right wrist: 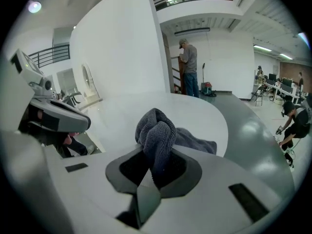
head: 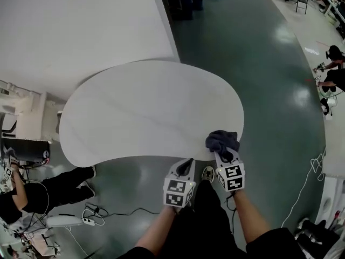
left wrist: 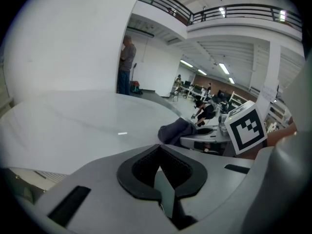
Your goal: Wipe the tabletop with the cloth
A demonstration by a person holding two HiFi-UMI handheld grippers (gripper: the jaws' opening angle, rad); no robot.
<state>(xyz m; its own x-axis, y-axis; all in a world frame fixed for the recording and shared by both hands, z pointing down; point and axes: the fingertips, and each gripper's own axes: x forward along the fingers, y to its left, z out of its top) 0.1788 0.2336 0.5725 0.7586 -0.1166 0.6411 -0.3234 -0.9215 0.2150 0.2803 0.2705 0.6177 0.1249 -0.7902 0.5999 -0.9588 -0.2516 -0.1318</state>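
Head view: dark grey bunched terry cloth (head: 222, 141) rests at the 5 o'clock edge of the white, rounded, kidney-shaped tabletop (head: 145, 109). The right gripper (head: 226, 154) has its jaws clamped on a fold of the cloth, the rest trailing onto the tabletop toward 1 o'clock. The left gripper (head: 186, 164), jaws together and empty, hangs just off the table's 6 o'clock rim, over the glossy green floor (head: 280, 90).
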